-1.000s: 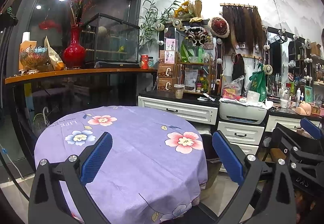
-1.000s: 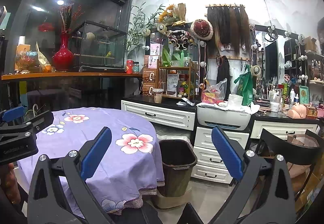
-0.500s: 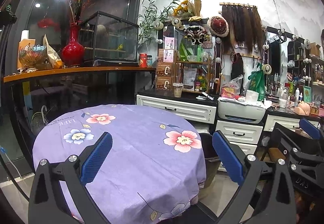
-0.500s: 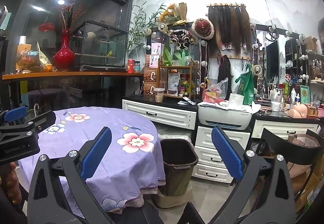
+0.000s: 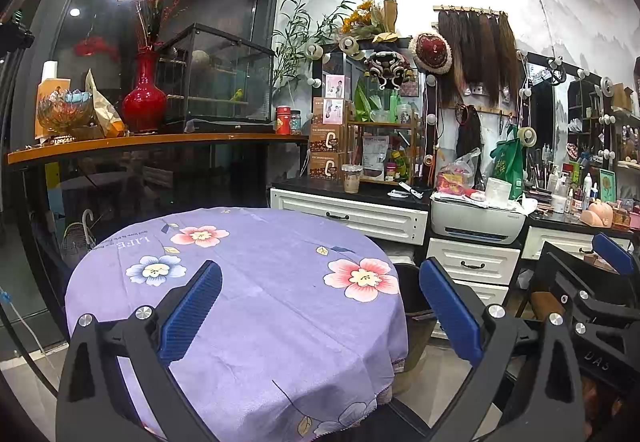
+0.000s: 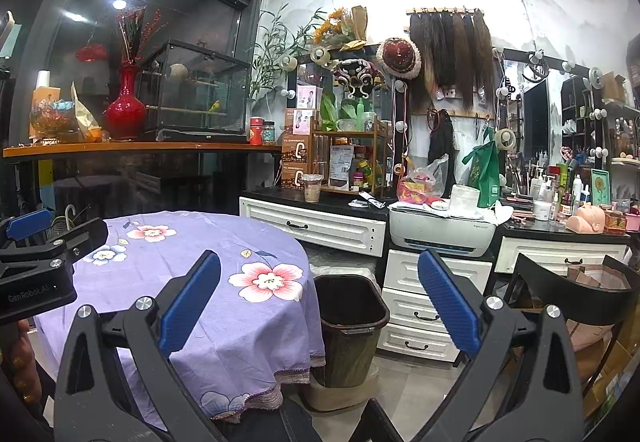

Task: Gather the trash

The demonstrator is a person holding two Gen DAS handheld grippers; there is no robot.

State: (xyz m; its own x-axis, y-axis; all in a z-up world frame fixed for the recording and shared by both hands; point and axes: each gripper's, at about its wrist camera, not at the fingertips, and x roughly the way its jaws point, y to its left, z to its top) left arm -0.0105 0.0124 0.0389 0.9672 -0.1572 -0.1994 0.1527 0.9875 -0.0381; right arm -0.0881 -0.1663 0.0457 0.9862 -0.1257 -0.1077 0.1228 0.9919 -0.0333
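Currently, left gripper [image 5: 320,306] with blue ribbed pads held above round table draped in purple floral cloth [image 5: 256,282]; jaws spread wide, nothing gripped. Right gripper [image 6: 320,304] likewise spread, empty, held over table edge and floor. Dark brown plastic waste bin [image 6: 350,326] seen standing on floor just beside table, in front of white drawer cabinet [image 6: 420,306]; bin interior appears dark, contents not discernible. Trash item not identified on cloth. White printer [image 6: 440,232] noted on cabinet top. Red vase [image 5: 144,98] noted on wooden shelf, well apart.
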